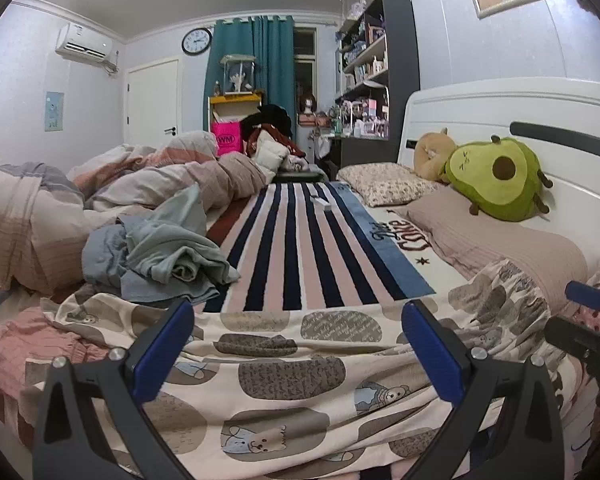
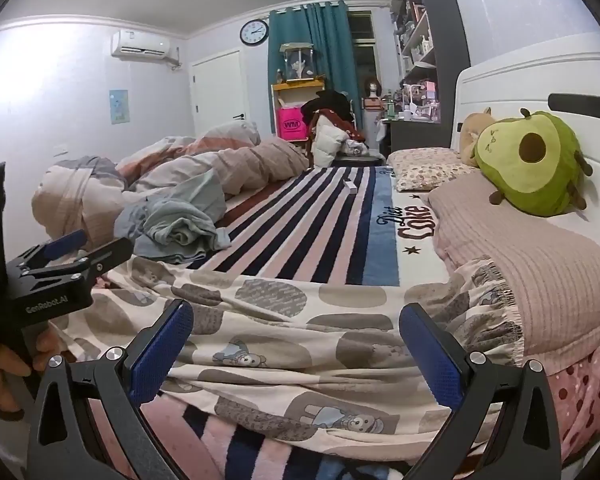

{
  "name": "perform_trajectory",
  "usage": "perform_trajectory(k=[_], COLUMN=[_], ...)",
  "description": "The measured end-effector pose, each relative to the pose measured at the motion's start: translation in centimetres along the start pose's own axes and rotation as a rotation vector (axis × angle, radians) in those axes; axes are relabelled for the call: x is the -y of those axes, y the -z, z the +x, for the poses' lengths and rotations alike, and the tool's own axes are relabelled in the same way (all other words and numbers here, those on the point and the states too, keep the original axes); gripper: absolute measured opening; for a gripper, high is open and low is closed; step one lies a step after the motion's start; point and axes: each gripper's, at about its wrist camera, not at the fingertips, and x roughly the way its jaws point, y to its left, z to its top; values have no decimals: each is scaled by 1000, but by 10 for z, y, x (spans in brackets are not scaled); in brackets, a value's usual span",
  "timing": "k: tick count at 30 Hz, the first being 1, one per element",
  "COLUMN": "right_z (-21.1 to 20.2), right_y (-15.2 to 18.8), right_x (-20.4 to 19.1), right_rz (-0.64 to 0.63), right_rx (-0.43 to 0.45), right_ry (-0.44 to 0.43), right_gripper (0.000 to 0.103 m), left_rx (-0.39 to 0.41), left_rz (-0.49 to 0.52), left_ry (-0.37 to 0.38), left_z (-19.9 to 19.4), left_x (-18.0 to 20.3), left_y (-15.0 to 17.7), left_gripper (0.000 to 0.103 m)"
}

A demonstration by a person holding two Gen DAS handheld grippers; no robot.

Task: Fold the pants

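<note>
The pants (image 1: 300,376) are cream with grey patches and bear prints. They lie spread across the near edge of the bed, and show in the right wrist view (image 2: 284,320) too, with the ruffled waistband (image 2: 496,312) at the right. My left gripper (image 1: 298,344) is open, its blue-padded fingers low over the pants. My right gripper (image 2: 296,344) is open too, just above the pants near the waistband end. Neither holds anything. The left gripper also shows at the left of the right wrist view (image 2: 66,256).
A striped blanket (image 1: 300,248) covers the bed's middle, with a small white box (image 1: 322,202) on it. A crumpled blue-grey garment (image 1: 160,256) and a bunched duvet (image 1: 140,184) lie at the left. Pillows (image 1: 500,240) and an avocado plush (image 1: 496,178) sit at the right by the headboard.
</note>
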Motion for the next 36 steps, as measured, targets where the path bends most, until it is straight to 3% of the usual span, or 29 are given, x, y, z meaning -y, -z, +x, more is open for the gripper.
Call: perform_trajectory(k=[21,36], right_z=[18,18], right_y=[4,9], right_x=[12,14], right_rz=[35,55], right_rx=[-27,-19], right_ry=[11,7], right_gripper=[103,103], left_rx=[11,10], left_rz=[-55,-39], left_ry=[-15,-34], left_z=[1,1], left_x=[-7,0], left_y=[2,2], left_gripper=[102,102])
